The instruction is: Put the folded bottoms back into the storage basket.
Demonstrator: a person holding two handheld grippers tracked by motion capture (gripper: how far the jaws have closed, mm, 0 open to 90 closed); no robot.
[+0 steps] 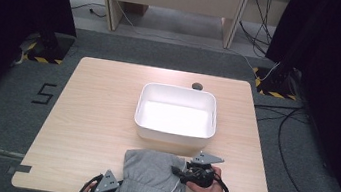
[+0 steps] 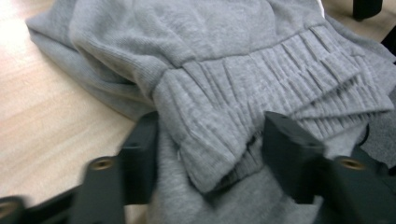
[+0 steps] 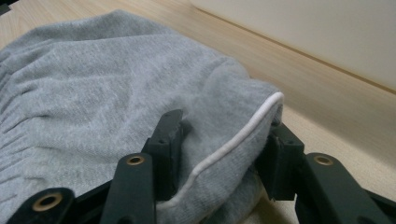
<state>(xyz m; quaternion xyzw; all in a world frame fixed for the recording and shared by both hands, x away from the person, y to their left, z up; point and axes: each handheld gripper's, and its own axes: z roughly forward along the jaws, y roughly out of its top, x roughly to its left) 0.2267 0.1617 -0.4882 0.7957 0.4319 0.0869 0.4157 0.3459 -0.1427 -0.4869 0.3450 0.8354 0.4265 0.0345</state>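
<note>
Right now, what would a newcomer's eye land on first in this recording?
The grey garment bunched at the table's near edge, with the left hand-held gripper and the right hand-held gripper each straddling a fold of it. Behind it sits an empty white tub, brightly lit, mid-table.

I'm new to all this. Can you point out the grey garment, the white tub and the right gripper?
Garment (image 1: 151, 181), high view, middle of the folded cloth.
Tub (image 1: 173, 137), high view, near wall.
Right gripper (image 3: 219, 154), right gripper view, midway between its jaws.
</note>
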